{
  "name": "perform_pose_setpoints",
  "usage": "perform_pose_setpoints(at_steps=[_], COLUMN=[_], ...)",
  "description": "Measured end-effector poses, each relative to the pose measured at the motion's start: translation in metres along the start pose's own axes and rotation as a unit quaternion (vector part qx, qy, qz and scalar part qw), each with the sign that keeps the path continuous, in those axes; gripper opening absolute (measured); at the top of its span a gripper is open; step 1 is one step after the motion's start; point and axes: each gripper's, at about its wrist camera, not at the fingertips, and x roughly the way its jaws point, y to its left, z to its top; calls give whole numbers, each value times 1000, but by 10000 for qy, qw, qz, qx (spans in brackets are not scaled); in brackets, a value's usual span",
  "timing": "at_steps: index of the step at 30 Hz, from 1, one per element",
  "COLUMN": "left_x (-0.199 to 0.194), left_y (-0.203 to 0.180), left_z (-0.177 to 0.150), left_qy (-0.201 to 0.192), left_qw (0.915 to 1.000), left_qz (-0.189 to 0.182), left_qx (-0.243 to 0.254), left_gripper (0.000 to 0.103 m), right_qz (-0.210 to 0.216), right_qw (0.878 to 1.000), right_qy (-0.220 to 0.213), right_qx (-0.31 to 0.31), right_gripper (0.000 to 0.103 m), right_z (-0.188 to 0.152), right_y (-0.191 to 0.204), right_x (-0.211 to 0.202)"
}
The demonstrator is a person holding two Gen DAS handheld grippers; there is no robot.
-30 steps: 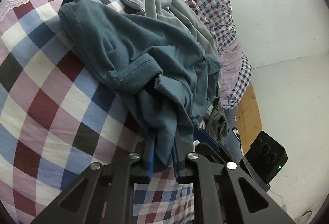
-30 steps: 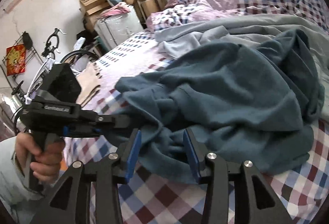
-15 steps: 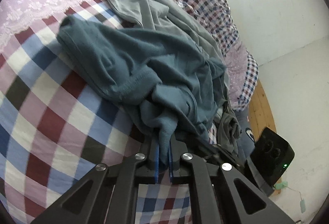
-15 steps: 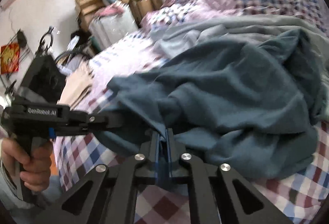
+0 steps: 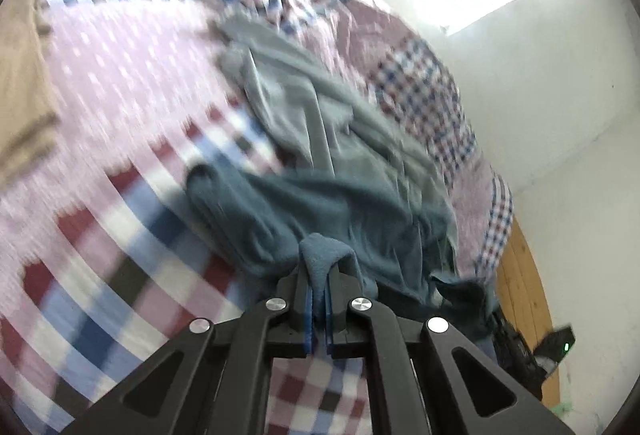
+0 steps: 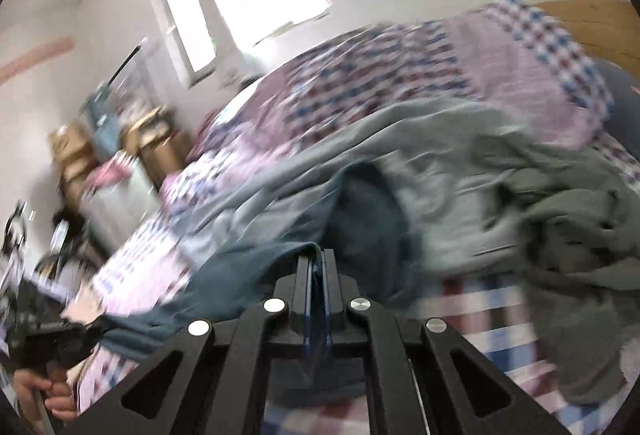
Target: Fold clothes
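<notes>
Your left claw (image 5: pixel 318 287) points forward and down over bed (image 5: pixel 120 235), pads pinched tight on bunched fold of teal garment (image 5: pixel 320 211). Your right claw (image 6: pixel 318 275) angled down likewise, pads clamped on teal garment's edge (image 6: pixel 248 271); cloth runs from it toward left claw, low at left of right view, gripped by your hand (image 6: pixel 52 395). Teal garment lies crumpled on checked bedspread, overlapping grey garment (image 5: pixel 304 107) behind it. Both views motion-blurred.
</notes>
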Motion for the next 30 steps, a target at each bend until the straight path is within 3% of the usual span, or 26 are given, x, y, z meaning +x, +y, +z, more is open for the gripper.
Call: perform_pose_setpoints(at_steps=[5, 11, 16, 20, 23, 25, 28, 29, 30], left_x=[-27, -42, -50, -46, -40, -35, -29, -27, -25], left_y=[15, 22, 18, 18, 19, 19, 16, 13, 11], left_z=[25, 46, 45, 42, 39, 36, 31, 29, 27], left_qy=[-692, -1295, -1413, -1349, -1204, -1116, -1041, -1027, -1014], left_qw=[9970, 9881, 9848, 9855, 9876, 9883, 9890, 9889, 9889], left_qz=[352, 816, 960, 990, 975, 1006, 1019, 1029, 1039], left_qx=[-41, 142, 328, 272, 239, 249, 267, 292, 317], left_gripper=[2, 2, 2, 2, 2, 2, 2, 2, 2], right_qz=[-494, -1124, -1753, -2348, -2817, -2938, -2884, -2750, -2593], right_qw=[9965, 9837, 9700, 9462, 9314, 9309, 9411, 9476, 9544], right_qy=[-421, -811, -935, -1226, -1125, -1060, -1023, -1016, -983], right_qx=[533, 1143, 1403, 1856, 2012, 1893, 1434, 1271, 1106], right_gripper=[2, 1, 1, 2, 6, 7, 31, 44, 48], right_z=[19, 28, 22, 12, 10, 10, 13, 14, 14], right_y=[-49, -108, -133, -156, -168, -165, -143, -132, -121], right_x=[-27, -58, -68, -84, -90, -90, -82, -78, -72])
